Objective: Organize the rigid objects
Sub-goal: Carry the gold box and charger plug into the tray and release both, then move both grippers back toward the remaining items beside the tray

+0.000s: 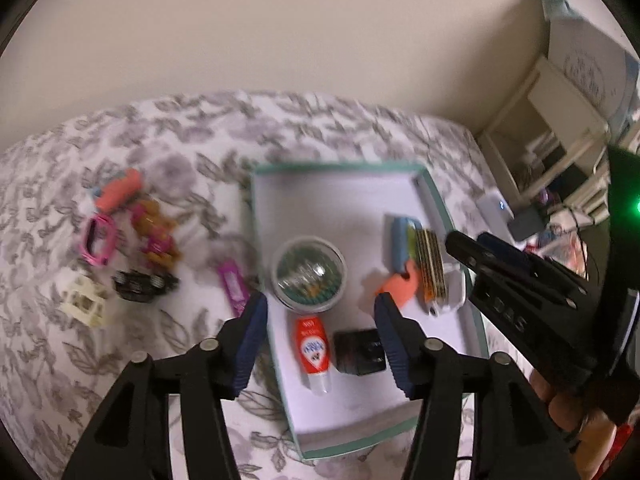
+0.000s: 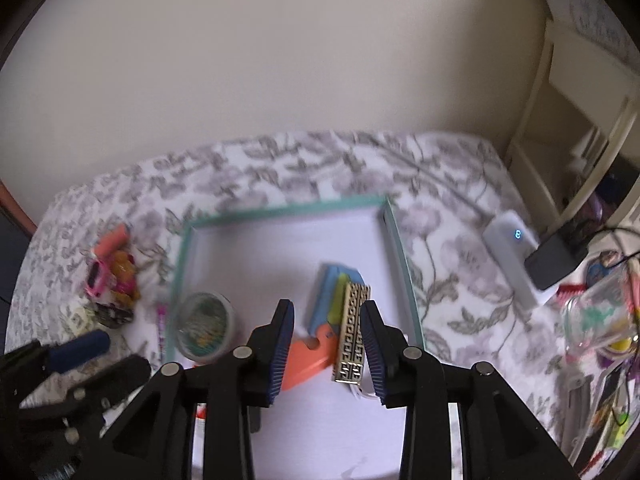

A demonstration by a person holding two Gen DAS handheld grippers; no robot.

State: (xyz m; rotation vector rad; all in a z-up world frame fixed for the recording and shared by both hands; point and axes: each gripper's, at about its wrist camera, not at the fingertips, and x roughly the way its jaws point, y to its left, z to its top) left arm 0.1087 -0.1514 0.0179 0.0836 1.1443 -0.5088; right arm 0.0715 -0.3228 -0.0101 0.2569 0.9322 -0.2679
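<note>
With both my left tongs [image 1: 320,312] and right tongs [image 2: 326,322] parted and empty above the teal-rimmed tray [image 1: 436,196], I should next reach left for the loose toys [image 1: 152,236] on the bed, gripping one squarely.

Round tin [image 1: 308,273] lies in tray [image 1: 434,196], toys [image 1: 132,236] left of it.
</note>
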